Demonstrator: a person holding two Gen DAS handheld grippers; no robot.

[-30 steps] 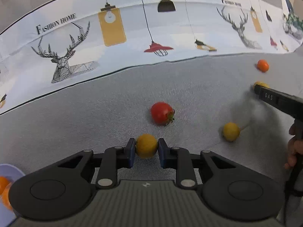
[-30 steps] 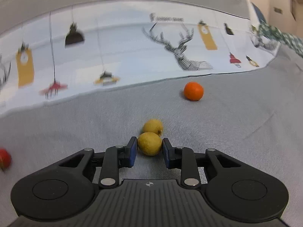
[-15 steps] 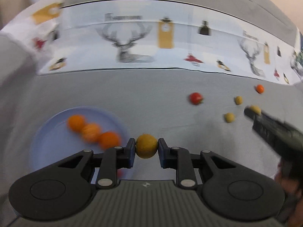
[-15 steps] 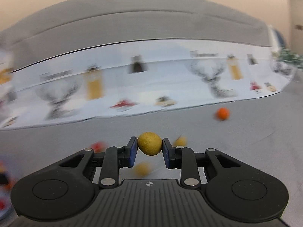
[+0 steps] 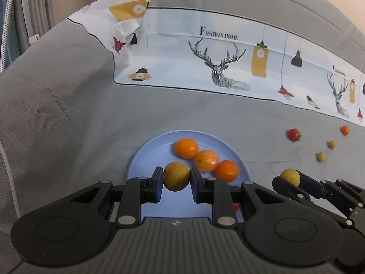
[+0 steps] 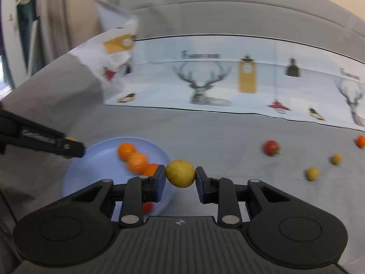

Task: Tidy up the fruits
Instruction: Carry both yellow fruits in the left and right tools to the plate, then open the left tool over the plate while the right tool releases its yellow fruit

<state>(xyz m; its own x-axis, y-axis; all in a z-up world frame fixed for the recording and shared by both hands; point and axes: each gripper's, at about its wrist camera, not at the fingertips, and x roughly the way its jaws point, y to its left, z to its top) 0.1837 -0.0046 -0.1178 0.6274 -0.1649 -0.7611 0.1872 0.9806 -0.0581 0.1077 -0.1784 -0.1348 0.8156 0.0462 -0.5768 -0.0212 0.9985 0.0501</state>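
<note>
My left gripper [image 5: 176,180] is shut on a yellow-brown round fruit [image 5: 176,176] and holds it over the near part of a light blue plate [image 5: 155,150]. Three oranges [image 5: 206,159] lie in a row on the plate, and a small red fruit [image 5: 236,206] shows at its near edge. My right gripper [image 6: 180,178] is shut on a yellow round fruit [image 6: 180,173] just right of the plate [image 6: 100,155]. It also shows in the left wrist view [image 5: 290,178].
On the grey cloth to the right lie a red tomato [image 5: 293,134], two small yellow fruits [image 5: 321,157] and a small orange [image 5: 345,130]. A printed white cloth [image 5: 228,52] runs along the back, with a crumpled part at the left.
Both grippers have swung left with their yellow fruits. The left one now hangs over the plate; the right one has come up beside the plate's right edge.
</note>
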